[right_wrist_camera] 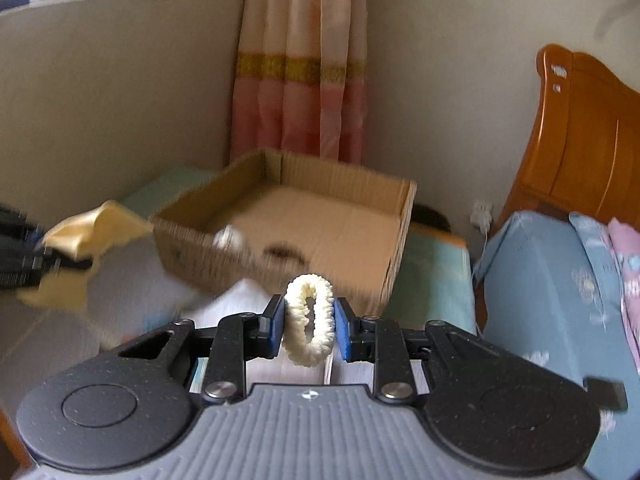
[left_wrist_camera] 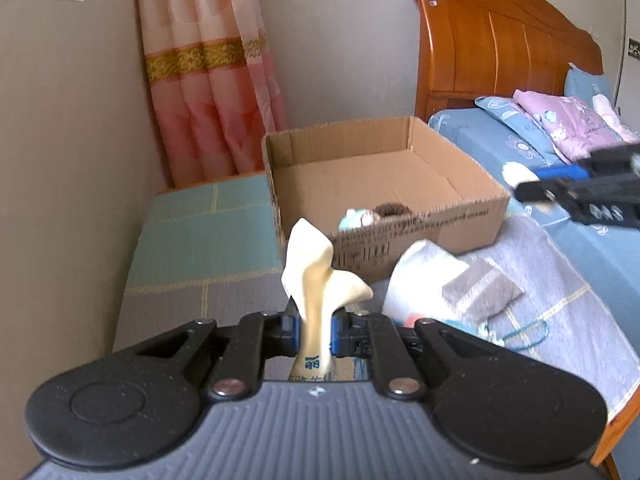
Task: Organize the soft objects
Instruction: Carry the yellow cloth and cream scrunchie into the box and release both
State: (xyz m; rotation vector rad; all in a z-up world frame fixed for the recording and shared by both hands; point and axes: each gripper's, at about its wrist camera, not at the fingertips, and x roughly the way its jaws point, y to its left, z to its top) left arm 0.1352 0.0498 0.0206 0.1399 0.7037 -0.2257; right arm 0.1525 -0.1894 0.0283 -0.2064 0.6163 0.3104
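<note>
The left gripper [left_wrist_camera: 315, 330] was clamped on a cream-yellow cloth [left_wrist_camera: 316, 276], whose upper part stood up in two flaps above the pads while a printed end hung below them. The right gripper [right_wrist_camera: 308, 326] was closed on a fluffy cream scrunchie [right_wrist_camera: 309, 320], held upright between the blue pads with its ring facing the camera. Ahead of both grippers sat an open cardboard box [left_wrist_camera: 420, 228] on a grey and teal blanket [left_wrist_camera: 208, 248]; inside it, near the front wall, lay a brown scrunchie [left_wrist_camera: 394, 210] and a small pale soft object [left_wrist_camera: 354, 216]. Between the left gripper and the box, a little to the right, lay a white cloth [left_wrist_camera: 420, 280] with a grey sponge [left_wrist_camera: 480, 288] beside it. A bed with blue bedding [left_wrist_camera: 480, 132] stood right of the box
</note>
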